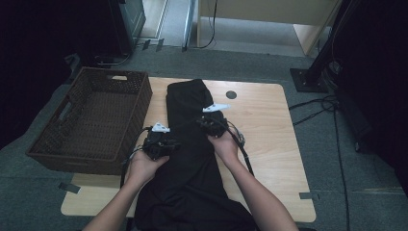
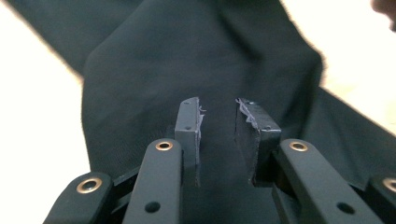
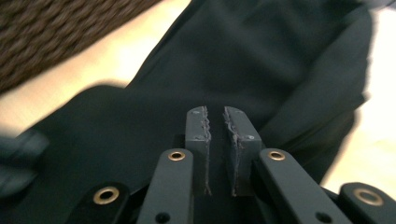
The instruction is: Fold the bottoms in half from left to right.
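Observation:
A black garment lies lengthwise down the middle of the wooden table and hangs over its near edge. A hand holds my left gripper at the cloth's left edge. The other hand holds my right gripper over the cloth's middle. In the left gripper view the gripper hovers over the dark cloth with a clear gap and nothing between the pads. In the right gripper view the gripper shows a narrow gap above the cloth, with nothing between the pads.
A brown woven basket stands on the table's left side, its wall close to the garment. Bare wood lies right of the cloth. A small dark round hole sits near the far edge. Cables and a stand base lie on the floor at right.

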A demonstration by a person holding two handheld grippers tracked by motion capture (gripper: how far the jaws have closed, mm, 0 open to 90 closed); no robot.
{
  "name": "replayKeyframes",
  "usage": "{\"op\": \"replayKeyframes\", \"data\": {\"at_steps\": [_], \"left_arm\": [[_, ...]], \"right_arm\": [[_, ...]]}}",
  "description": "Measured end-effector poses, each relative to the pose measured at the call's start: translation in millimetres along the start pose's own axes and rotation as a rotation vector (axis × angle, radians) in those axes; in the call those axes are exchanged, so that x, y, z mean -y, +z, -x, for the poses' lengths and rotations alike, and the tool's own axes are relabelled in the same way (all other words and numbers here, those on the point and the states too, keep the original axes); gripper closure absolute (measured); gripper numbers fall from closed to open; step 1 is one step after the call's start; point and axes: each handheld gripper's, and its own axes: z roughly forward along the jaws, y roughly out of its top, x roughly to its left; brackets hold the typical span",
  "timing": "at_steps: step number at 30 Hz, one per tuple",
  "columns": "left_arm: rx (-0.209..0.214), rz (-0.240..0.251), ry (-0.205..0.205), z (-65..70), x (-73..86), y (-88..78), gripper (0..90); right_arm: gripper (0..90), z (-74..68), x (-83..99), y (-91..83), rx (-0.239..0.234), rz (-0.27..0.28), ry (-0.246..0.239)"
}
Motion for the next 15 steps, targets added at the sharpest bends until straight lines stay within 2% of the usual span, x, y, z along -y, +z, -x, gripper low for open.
{"op": "replayKeyframes", "data": {"at_steps": [2,5,8,10,12,15], "left_arm": [[-0.003,-0.004,-0.027,-3.7,6.5,5.4,69.7],[-0.023,-0.022,-0.021,-4.8,14.7,11.5,68.7],[-0.02,-0.026,-0.019,-5.7,20.4,16.2,66.6],[-0.03,-0.03,-0.001,-5.4,22.1,19.3,67.1],[-0.034,-0.031,0.005,-4.3,22.6,21.5,67.9],[-0.034,-0.035,0.009,-2.9,21.8,20.9,66.1]], "right_arm": [[77.0,-6.9,12.4,3.7,-0.012,-0.02,-0.018],[71.6,-10.6,31.5,8.9,0.002,-0.048,-0.062],[69.4,-9.6,46.5,8.5,0.022,-0.074,-0.087],[67.8,-7.2,54.8,6.2,0.046,-0.085,-0.104],[66.3,-1.9,61.9,3.4,0.064,-0.103,-0.106],[65.3,7.6,69.2,-3.5,0.065,-0.108,-0.068]]}}
